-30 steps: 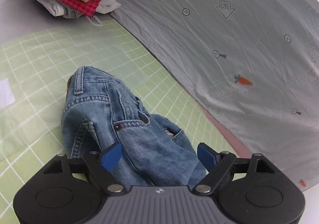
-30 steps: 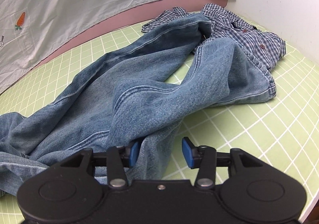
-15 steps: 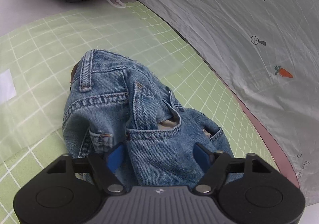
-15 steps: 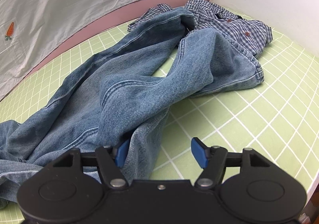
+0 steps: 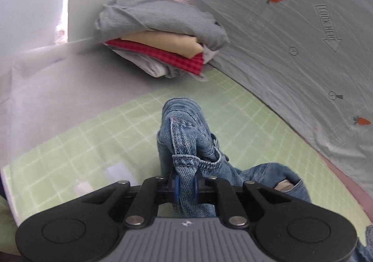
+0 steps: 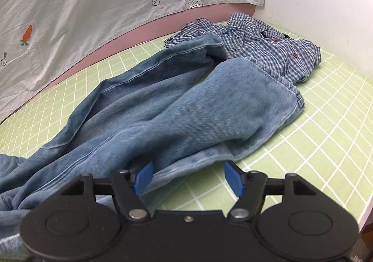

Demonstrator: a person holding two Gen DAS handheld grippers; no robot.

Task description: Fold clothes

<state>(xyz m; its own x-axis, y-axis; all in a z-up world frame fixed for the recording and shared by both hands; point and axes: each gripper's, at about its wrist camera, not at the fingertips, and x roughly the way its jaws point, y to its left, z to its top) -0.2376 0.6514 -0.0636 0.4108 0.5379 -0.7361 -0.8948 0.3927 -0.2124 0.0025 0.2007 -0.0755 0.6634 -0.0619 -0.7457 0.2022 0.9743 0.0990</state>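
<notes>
Left gripper (image 5: 186,184) pinches the waistband of the blue denim jeans (image 6: 177,108), sprawled mid-frame on the green gridded mat (image 6: 326,136). Right gripper (image 6: 189,177) spread at leg edge; should clamp there, then pull taut.

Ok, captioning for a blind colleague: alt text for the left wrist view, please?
The left gripper is shut on a bunched fold of the blue jeans above a green grid mat. Behind sits a stack of folded clothes, beside a grey carrot-print sheet.

The grey sheet (image 5: 291,36) bears an arrow sign (image 5: 327,29) reading "LOOK HERE".
</notes>
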